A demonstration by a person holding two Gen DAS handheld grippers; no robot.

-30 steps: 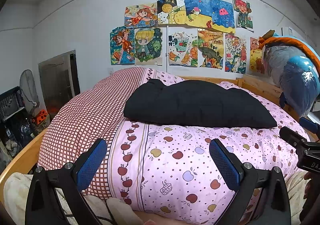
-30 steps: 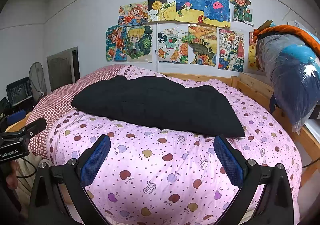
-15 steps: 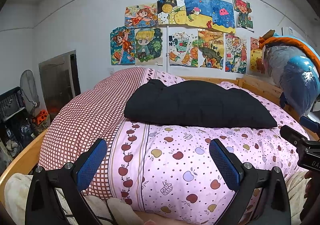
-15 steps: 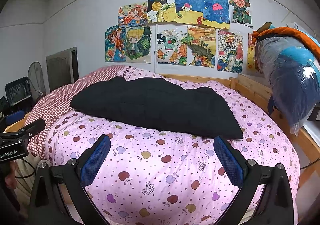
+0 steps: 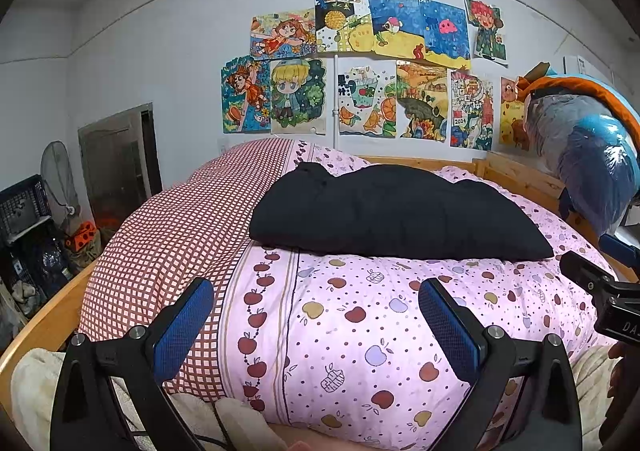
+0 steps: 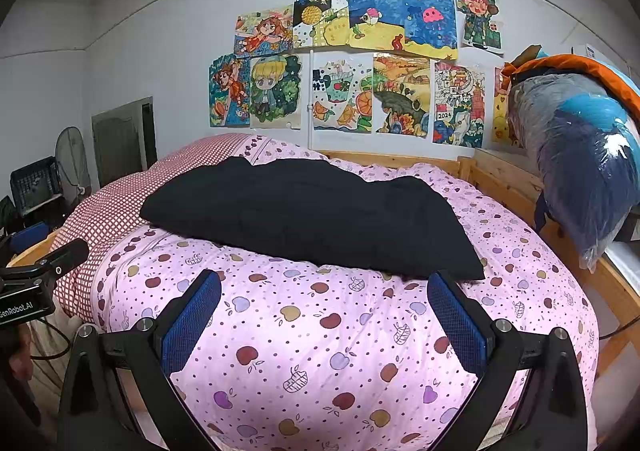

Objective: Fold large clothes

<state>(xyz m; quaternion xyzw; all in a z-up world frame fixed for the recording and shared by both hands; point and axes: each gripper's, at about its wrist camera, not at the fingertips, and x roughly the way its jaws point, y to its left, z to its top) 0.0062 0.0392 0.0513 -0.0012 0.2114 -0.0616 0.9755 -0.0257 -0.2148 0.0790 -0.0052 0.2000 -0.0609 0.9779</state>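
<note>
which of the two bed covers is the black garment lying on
The black garment lies on the pink apple-print quilt, not the red checked cover to its left.

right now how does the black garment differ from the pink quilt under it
The black garment is plain and dark; the pink quilt is light, printed with apples and dots. The garment is a compact bundle lying across the middle; the quilt spreads over nearly the whole bed. The garment lies on top; the quilt bears it. Both look soft and padded, and neither gripper touches either.

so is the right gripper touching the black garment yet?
Apart. In the right wrist view the right gripper is open over the pink quilt, and the black garment lies beyond its fingertips, though its right finger's tip sits close to the hem.
</note>
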